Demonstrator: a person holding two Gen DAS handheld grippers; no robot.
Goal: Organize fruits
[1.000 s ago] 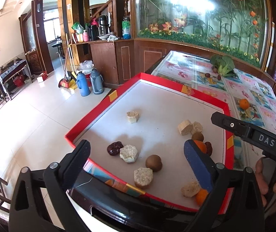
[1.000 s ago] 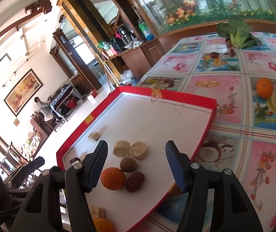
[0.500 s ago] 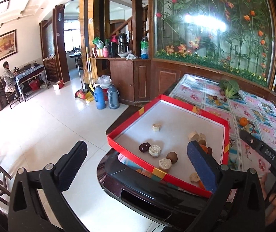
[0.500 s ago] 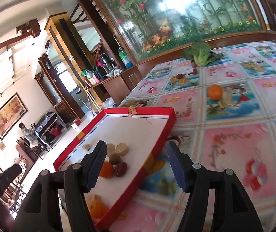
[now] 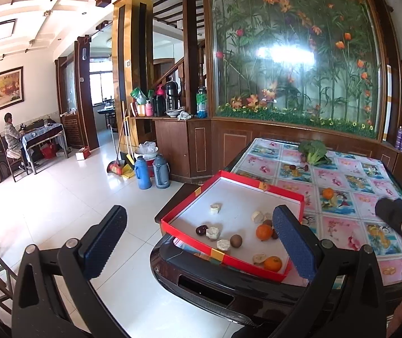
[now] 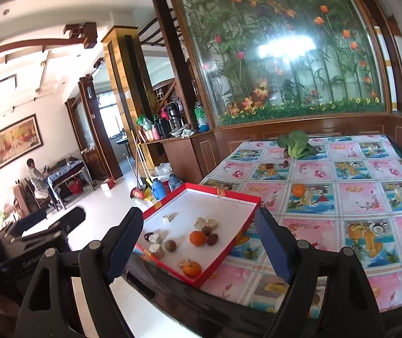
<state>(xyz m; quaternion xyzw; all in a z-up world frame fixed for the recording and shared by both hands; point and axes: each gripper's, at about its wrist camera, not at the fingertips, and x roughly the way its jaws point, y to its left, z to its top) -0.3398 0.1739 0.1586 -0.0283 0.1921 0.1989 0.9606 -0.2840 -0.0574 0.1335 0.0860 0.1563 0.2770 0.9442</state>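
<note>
Sorting looks mostly done: oranges, brown fruits and pale chunks are gathered in the red tray (image 6: 244, 197) at the tabletop (image 6: 341, 217) corner; one orange (image 6: 298, 190) is left outside. Left tool (image 5: 198, 236) is spread wide, empty; right tool (image 6: 198, 245), jaws just opened further, is held empty and clear of the tray.

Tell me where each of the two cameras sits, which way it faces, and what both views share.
Left wrist: on the left gripper, jaws open and empty, looking past the table corner at the red tray; the right gripper's tip shows at right.
Right wrist: on the right gripper, jaws just opened wider, empty, facing the floral table; the left gripper shows at lower left.
Shared: tray, its oranges, the lone orange, the greens.
</note>
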